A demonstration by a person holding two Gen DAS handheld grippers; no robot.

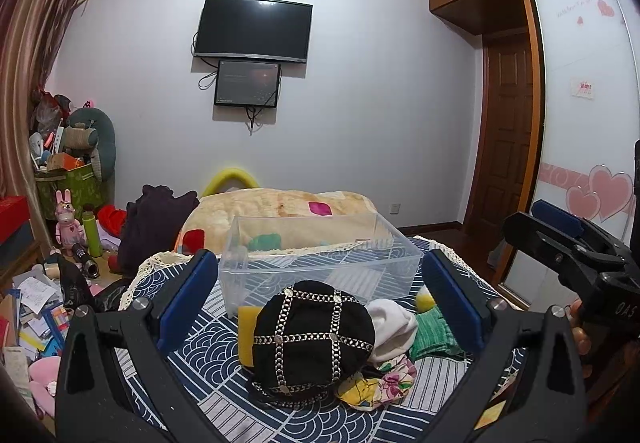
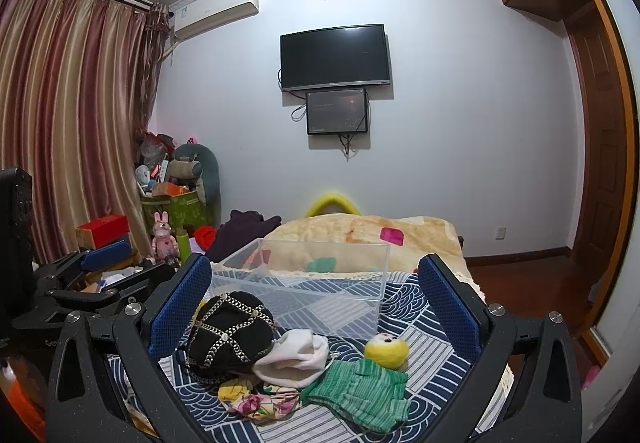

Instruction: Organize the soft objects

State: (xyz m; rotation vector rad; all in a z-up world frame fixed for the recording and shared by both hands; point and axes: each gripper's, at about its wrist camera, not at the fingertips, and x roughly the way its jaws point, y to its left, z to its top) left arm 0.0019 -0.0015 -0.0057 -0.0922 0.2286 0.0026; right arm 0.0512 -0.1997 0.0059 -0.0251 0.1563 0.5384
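Soft items heaped before clear bin [image 1: 320,259]: black cap [image 1: 312,339], white sock [image 2: 296,357], green cloth [image 2: 360,387] (yellow ball [image 2: 386,351] beside). Left gripper [image 1: 316,303] and right gripper [image 2: 316,307] both spread wide, holding nothing.

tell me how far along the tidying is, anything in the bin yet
Nothing looks done: the clear bin shows nothing inside. Nothing is in hand either; the left gripper and right gripper are both open. Left to move, all in a pile on the bed in front of the bin: black hat, white sock, green knit cloth, yellow ball, floral cloth.
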